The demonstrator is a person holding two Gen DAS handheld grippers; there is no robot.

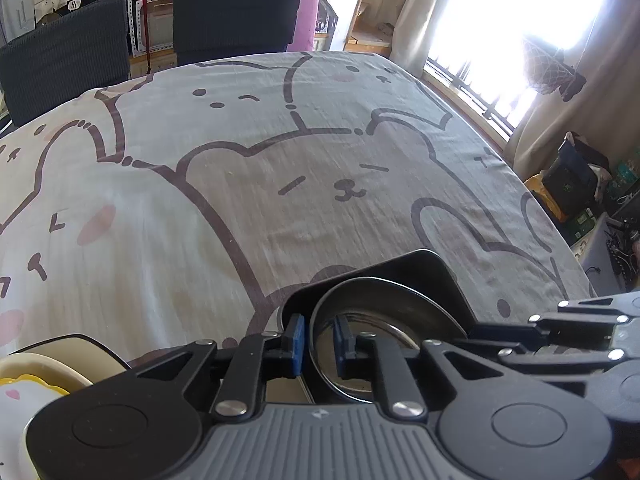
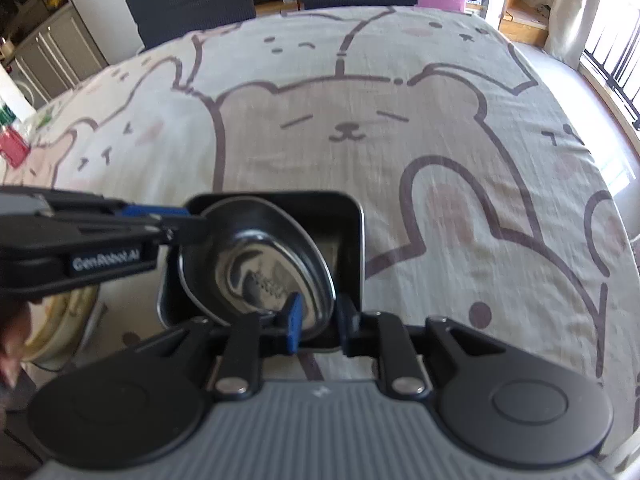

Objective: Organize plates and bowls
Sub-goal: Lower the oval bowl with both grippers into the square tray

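Note:
A steel bowl (image 1: 400,300) (image 2: 260,264) lies tilted inside a black square plate (image 1: 420,268) (image 2: 348,216) on the bear-print tablecloth. In the left wrist view my left gripper (image 1: 319,342) straddles the bowl's near rim, with a small gap on each side of the rim, so it is open. In the right wrist view my right gripper (image 2: 320,320) straddles the opposite rim, its blue pad (image 2: 294,320) inside the bowl and clear of the metal. From the left, the left gripper (image 2: 192,222) reaches the bowl's edge there.
A cream round dish (image 1: 72,346) (image 2: 60,320) with a yellow-white piece (image 1: 20,392) sits just left of the black plate. Two dark chairs (image 1: 64,60) (image 1: 236,12) stand at the far edge. The tablecloth (image 2: 360,152) stretches bare beyond. A hand (image 2: 10,344) shows at lower left.

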